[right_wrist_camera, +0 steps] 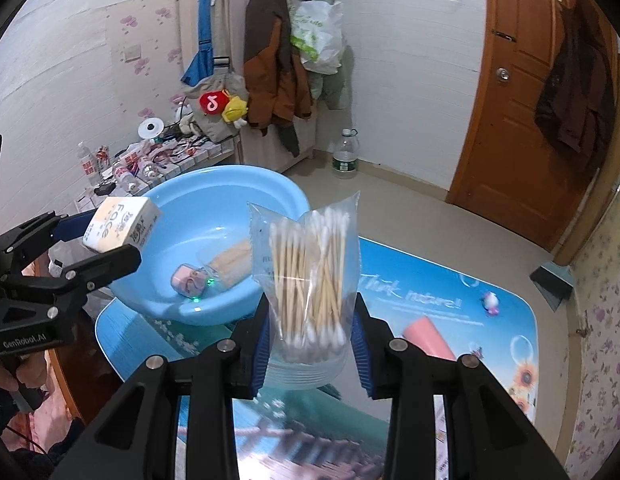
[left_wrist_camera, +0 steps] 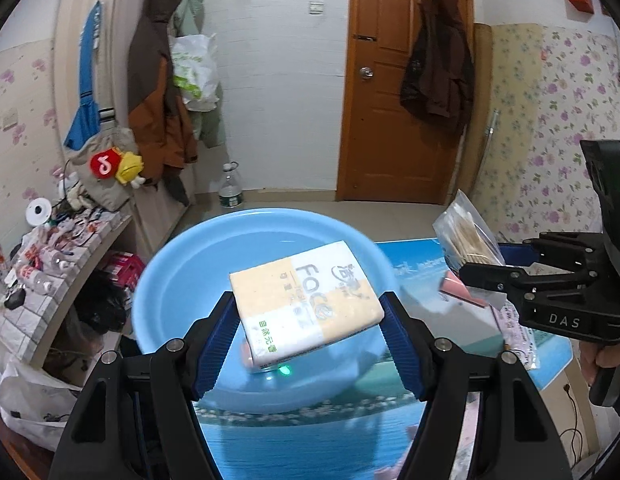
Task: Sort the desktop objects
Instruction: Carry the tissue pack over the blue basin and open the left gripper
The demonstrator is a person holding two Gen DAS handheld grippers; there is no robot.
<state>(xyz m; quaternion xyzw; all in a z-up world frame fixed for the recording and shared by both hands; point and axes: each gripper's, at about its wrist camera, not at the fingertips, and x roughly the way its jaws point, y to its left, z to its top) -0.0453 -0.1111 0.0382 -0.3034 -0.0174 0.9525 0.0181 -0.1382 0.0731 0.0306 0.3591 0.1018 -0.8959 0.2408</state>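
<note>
Left wrist: tissue pack [left_wrist_camera: 305, 300] clamped in left gripper [left_wrist_camera: 307, 344].

Black grippers [left_wrist_camera: 310, 344], blue ribbed pads [left_wrist_camera: 213, 344]

We count two grippers, the left gripper [left_wrist_camera: 307, 330] and the right gripper [right_wrist_camera: 310, 350]. We see one tissue pack [left_wrist_camera: 305, 300], one bag of cotton swabs [right_wrist_camera: 310, 276] and one blue basin [right_wrist_camera: 213, 216]. In the basin we make out two items, a pink case [right_wrist_camera: 185, 280] and a clear packet of sticks [right_wrist_camera: 233, 260]. One pink cup [right_wrist_camera: 428, 340] lies on the bench [right_wrist_camera: 450, 292]. One water bottle [right_wrist_camera: 345, 154] stands on the floor.
</note>
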